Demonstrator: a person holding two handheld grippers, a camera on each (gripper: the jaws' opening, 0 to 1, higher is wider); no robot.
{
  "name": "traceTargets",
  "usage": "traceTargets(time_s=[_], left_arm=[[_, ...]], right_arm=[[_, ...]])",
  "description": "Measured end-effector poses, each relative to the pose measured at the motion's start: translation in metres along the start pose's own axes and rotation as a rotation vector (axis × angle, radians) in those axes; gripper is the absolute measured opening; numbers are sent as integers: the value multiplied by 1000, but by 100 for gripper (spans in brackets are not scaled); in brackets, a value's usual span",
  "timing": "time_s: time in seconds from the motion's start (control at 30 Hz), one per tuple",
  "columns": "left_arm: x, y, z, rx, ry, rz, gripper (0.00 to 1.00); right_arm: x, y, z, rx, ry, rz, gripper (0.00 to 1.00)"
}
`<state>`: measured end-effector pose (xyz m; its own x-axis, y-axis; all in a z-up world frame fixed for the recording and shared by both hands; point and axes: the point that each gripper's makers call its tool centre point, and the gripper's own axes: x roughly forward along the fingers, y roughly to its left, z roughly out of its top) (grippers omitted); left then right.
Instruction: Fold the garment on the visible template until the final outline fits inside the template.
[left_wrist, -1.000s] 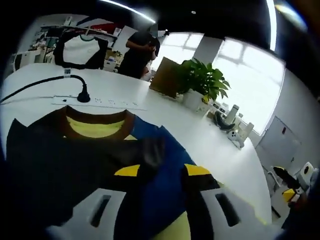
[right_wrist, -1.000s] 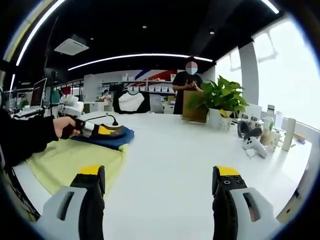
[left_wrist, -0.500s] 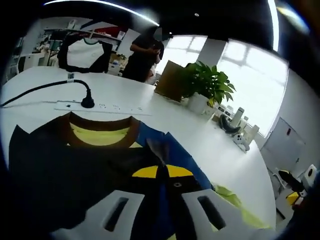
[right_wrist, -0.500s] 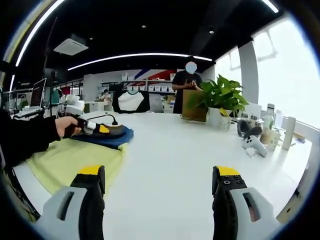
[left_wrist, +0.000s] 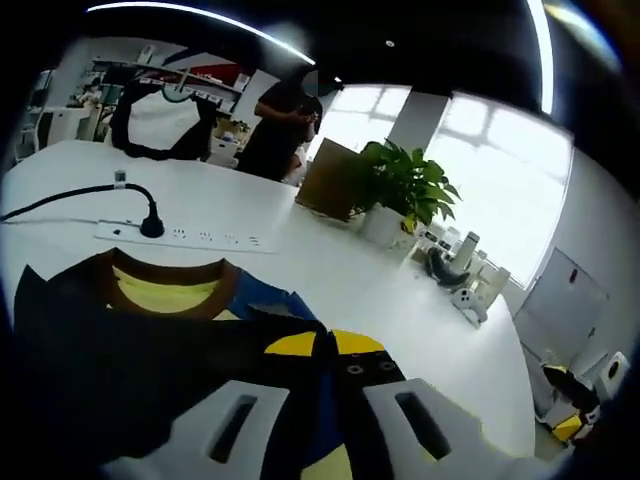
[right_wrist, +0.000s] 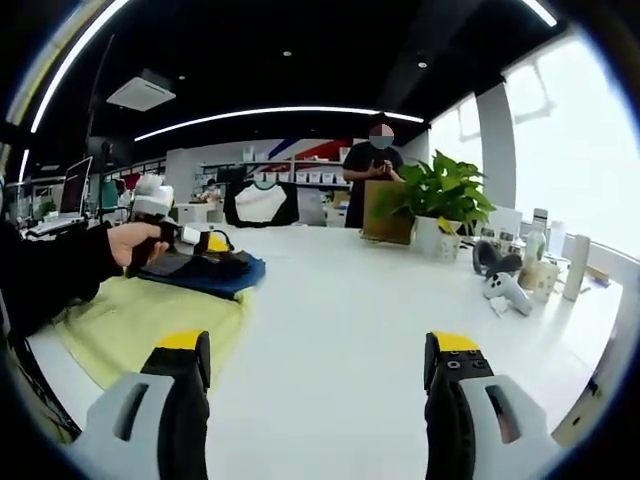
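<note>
You have bright daylight from the windows (left_wrist: 480, 150) ahead and to the right of both grippers, blown out to white glare. Ceiling light strips (right_wrist: 270, 112) streak across a dark ceiling. The white table (right_wrist: 380, 300) reflects evenly, with soft shadows. Fisheye bending is strong at the edges. The dark garment (left_wrist: 130, 350) nearest the left gripper is dim and slightly blurred.

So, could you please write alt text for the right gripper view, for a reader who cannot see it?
The right gripper, jaws open and empty, hangs over a white table. At left, a hand with the left gripper lifts a dark garment beside a yellow-green template.
</note>
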<state>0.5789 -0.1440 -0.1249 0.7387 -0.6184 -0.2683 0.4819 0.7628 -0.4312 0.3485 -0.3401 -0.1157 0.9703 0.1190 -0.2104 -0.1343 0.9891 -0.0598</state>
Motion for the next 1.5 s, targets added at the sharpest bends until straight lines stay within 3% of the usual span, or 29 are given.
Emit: traceTargets(time_s=[0.17, 0.6, 1.2, 1.37, 1.5], left_arm=[[6, -16, -3, 14, 0, -15, 3], [11, -26, -29, 30, 46, 9, 4], [18, -25, -70, 199, 110, 25, 4], [23, -26, -76, 240, 126, -12, 10], [24, -33, -77, 291, 115, -56, 22]], right_arm=[[-1, -2, -1, 5, -2, -2, 91], [-4, -9, -7, 25, 0, -11, 91], [-11, -13, -12, 36, 7, -25, 90], [-11, -14, -12, 36, 9, -30, 90], [-10, -13, -10, 32, 7, -27, 90]])
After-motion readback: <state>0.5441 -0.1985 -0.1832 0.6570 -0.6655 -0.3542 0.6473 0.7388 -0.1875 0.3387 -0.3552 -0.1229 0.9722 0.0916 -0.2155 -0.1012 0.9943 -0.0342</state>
